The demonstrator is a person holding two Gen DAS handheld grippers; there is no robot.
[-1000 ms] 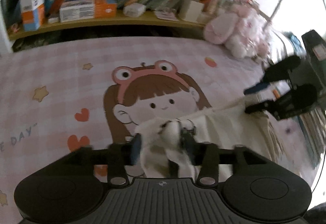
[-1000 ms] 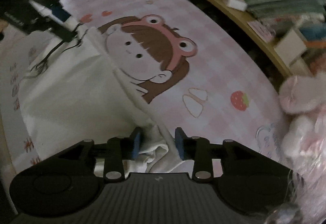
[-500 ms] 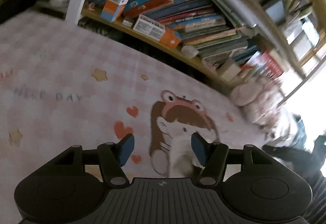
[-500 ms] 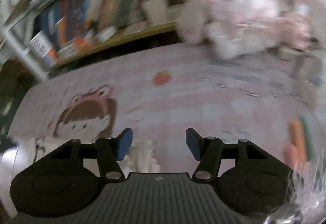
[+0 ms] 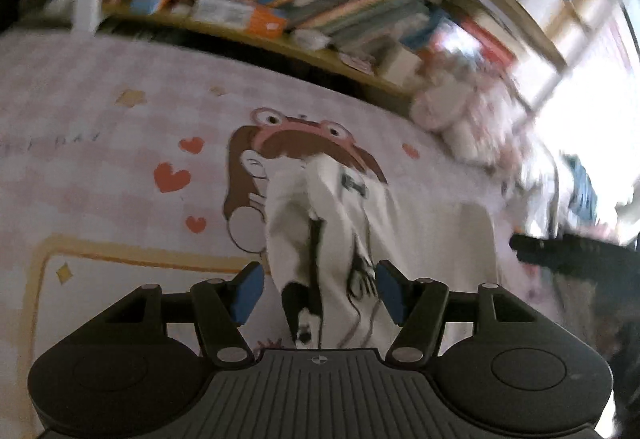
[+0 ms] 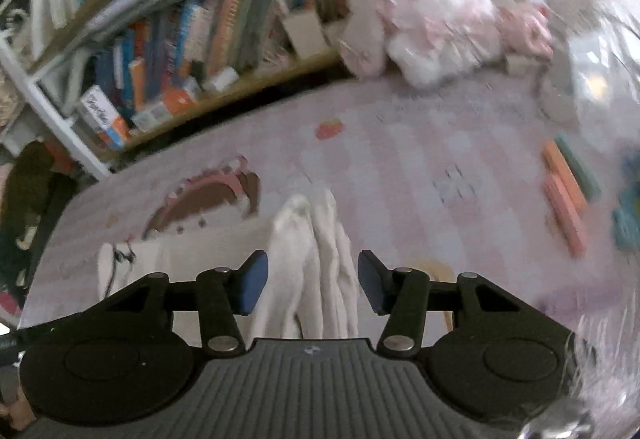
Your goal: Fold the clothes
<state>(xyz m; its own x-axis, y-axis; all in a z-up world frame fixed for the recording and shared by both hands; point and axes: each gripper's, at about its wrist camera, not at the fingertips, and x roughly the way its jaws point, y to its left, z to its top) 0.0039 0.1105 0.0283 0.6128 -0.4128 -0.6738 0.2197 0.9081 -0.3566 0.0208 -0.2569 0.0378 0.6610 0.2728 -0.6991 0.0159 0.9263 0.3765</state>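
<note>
My left claw (image 5: 319, 293) stands fairly wide, blue pads on either side of a bunched ridge of the white garment (image 5: 340, 223) w/ black print and thin black cords; pads don't press the cloth, gaps show on both sides, so nothing gripped. The garment lies on the bed (image 5: 100, 127), a pink checked sheet w/ a cartoon girl in a frog hat, hearts and stars; the cloth covers the lower part of that cartoon, roughly mid-bed, and spreads toward the bed's right side. In the left wrist view my right claw shows only as a dark blurred bar at the right edge.

Right claw (image 6: 313, 287): jaws are closing, w/ a white crumpled fold of the same garment between them, but pads aren't touching it yet, so no hold. The cloth runs off to the left of it, flat on the sheet.

Along the bed's far edge a low shelf of books (image 6: 208, 35); pink and white plush toys (image 6: 436, 11) sit at the far right corner. Both views are motion-blurred
</note>
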